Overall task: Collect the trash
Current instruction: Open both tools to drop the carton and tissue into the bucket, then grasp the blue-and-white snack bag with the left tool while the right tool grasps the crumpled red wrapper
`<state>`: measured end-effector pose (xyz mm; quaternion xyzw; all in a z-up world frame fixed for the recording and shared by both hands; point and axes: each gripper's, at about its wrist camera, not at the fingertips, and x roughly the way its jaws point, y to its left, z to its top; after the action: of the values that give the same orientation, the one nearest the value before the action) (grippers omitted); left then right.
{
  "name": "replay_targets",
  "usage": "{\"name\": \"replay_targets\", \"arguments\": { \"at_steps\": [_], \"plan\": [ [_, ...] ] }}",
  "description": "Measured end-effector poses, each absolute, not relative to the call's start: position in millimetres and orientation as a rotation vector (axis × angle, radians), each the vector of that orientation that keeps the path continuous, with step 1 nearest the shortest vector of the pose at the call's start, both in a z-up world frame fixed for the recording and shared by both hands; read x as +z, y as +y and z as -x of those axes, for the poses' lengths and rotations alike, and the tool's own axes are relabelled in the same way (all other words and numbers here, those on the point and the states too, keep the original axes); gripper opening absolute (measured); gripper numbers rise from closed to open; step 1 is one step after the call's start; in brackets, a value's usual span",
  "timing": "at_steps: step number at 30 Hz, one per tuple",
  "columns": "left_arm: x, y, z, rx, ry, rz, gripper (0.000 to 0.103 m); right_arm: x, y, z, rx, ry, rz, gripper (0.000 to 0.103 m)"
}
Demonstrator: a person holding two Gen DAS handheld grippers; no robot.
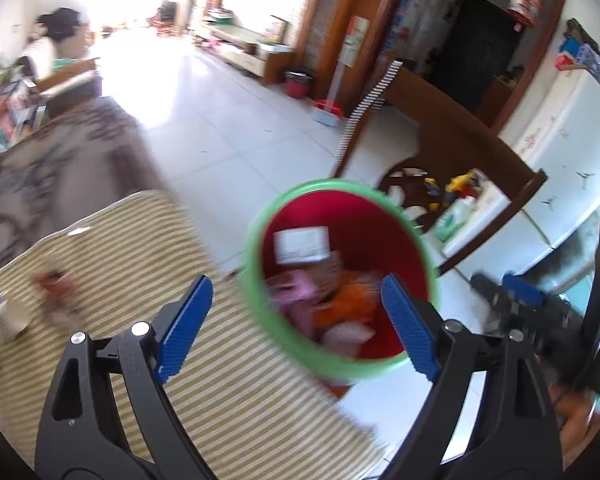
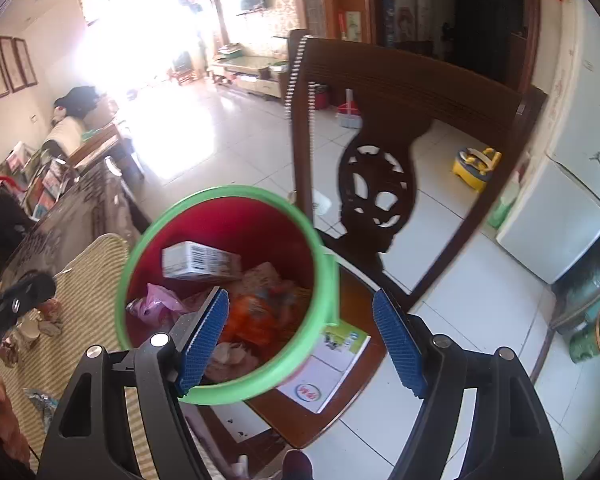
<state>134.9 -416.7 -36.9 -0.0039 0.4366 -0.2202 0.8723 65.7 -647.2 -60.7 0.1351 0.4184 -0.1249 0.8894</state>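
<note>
A red bin with a green rim [image 1: 260, 220] [image 2: 148, 232] stands beside the striped table. Inside lie a white carton [image 1: 302, 245] [image 2: 200, 260], an orange wrapper [image 1: 342, 304] [image 2: 252, 316] and a pink bag [image 2: 156, 300]. My left gripper [image 1: 296, 328] is open and empty, held above the bin's mouth. My right gripper [image 2: 300, 340] is open and empty over the bin's right rim. The right gripper shows in the left wrist view [image 1: 520, 300], right of the bin. Trash pieces [image 1: 56, 280] [image 2: 40, 400] lie on the striped mat.
A striped mat [image 1: 220, 400] [image 2: 92, 280] covers the table at left. A dark wooden chair [image 2: 380, 120] [image 1: 440, 120] stands behind the bin, with a booklet [image 2: 324, 368] on its seat. A white fridge [image 2: 572, 200] is at the right. A paper cup [image 1: 8, 316] stands on the mat.
</note>
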Motion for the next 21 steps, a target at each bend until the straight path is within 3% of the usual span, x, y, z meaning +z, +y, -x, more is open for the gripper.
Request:
{"name": "replay_targets", "arguments": {
  "at_steps": [11,16,17,21],
  "plan": [
    [-83,-234,-74,0.030,1.014,0.168,0.085,-66,-531,-120,0.015,0.918,-0.136,0.073],
    [-113,-211,-74,0.049,1.088,0.227,0.085,-69,-484,-125,0.103,0.934,-0.078,0.073],
    [-119,-212,-77,0.041,1.102,0.217,0.083,-70,-477,-125,0.114,0.938,-0.072,0.073],
    [-144,-213,-88,0.005,1.177,0.202,0.060,-70,-452,-121,0.142,0.952,-0.072,0.073]
  ]
}}
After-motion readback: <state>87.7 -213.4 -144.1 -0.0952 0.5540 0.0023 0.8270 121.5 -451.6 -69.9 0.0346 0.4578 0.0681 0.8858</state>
